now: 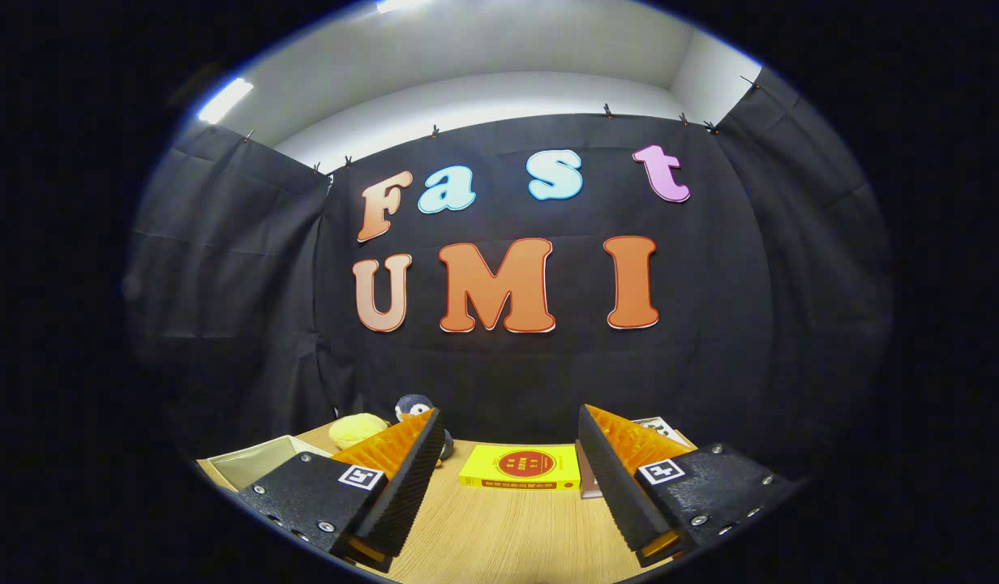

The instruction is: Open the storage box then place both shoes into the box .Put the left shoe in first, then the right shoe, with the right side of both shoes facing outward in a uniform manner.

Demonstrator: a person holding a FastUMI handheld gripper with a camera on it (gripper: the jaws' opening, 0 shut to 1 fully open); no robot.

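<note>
So, the fingers (509, 474) stand wide apart with nothing between them, hovering over a light wood-grain tabletop (499, 535). Landmark is the flat yellow book with a red round emblem on its cover (520, 466): it lies on the tabletop just beyond the fingers, in line with the gap between them. Touching the yellow book's right side there is a second, darker book or stack (587, 478), mostly hidden behind the right finger (621, 478). Further right of the yellow book, a white card with black marks (658, 423) peeks over that finger. Left of the yellow book, past the left finger (402, 478), sits a soft yellow plush shape (358, 428) and beside it a small grey-and-white plush toy (413, 405), partly covered by the fingertip. Well left of the yellow book, the corner of a pale beige open-topped storage box (252, 461) shows, its inside not readable. Black cloth wall (248, 324) stands behind the yellow book.
</note>
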